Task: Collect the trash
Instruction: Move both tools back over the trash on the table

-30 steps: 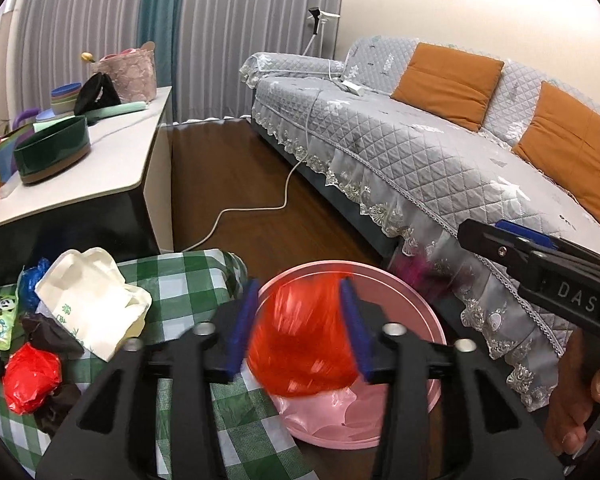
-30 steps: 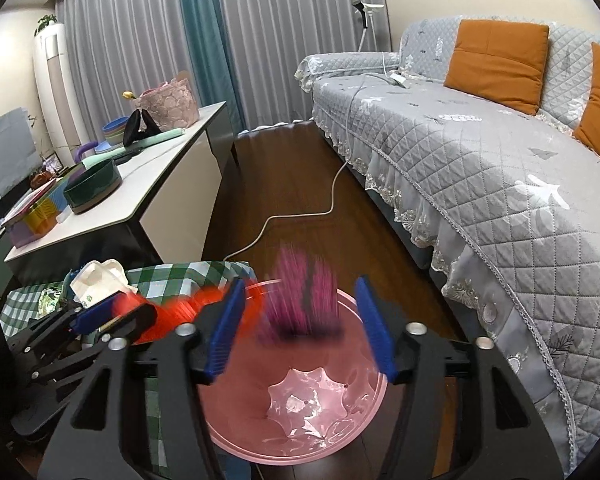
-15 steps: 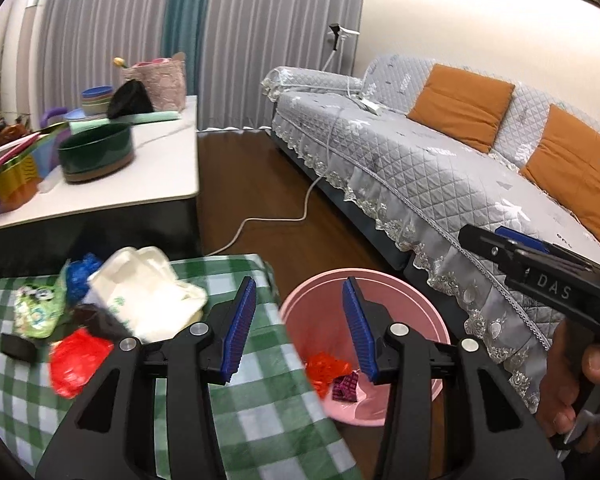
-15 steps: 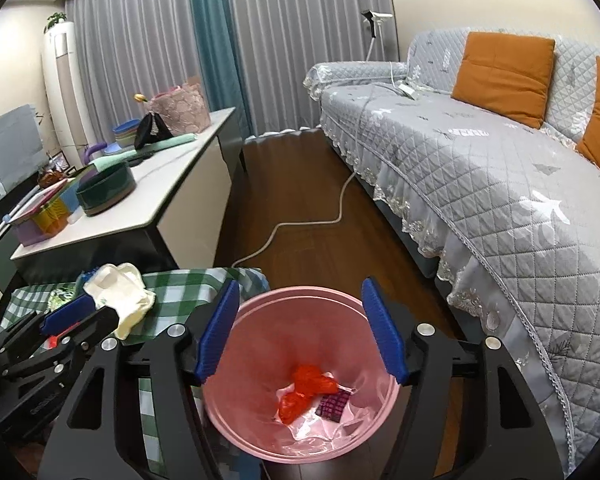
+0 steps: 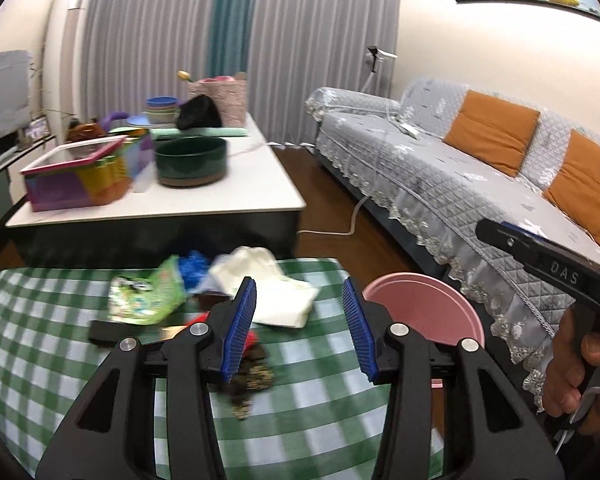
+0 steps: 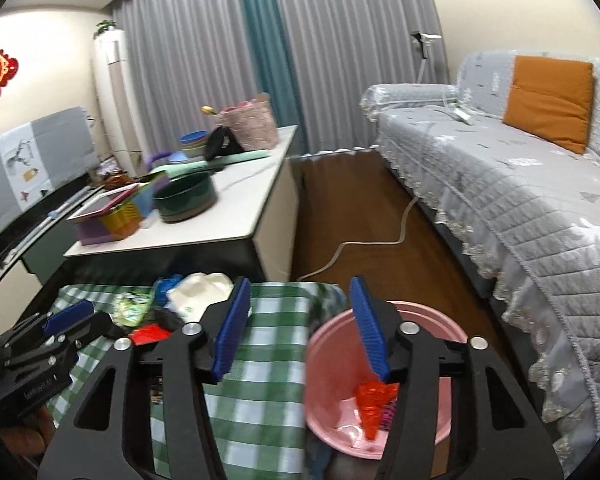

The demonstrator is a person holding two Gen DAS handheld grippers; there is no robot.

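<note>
My left gripper (image 5: 300, 320) hangs open over the green checked tablecloth (image 5: 320, 420), nothing between its blue pads. Just ahead of it lies the trash: a white crumpled box (image 5: 268, 292), a green snack packet (image 5: 146, 300), a blue wad (image 5: 194, 266), a red bag (image 5: 253, 339) half hidden by the left finger, and dark crumbs (image 5: 252, 380). The pink bin (image 6: 328, 360) stands at the table's right end, holding a red bag (image 6: 374, 400) and a magenta wrapper (image 6: 388, 416). My right gripper (image 6: 300, 324) straddles the bin's rim, empty, its jaws closing.
A white low table (image 5: 236, 196) behind carries a green bowl (image 5: 191, 160), a coloured box (image 5: 76, 184) and a basket. A grey sofa (image 5: 440, 184) with orange cushions runs along the right. A cable (image 6: 364, 244) crosses the wooden floor. A hand (image 5: 576, 372) holds the right gripper (image 5: 500, 236).
The red bag left my left gripper and the magenta wrapper my right; both now lie in the bin. Both grippers have swung left toward the table, and the right jaws have narrowed.
</note>
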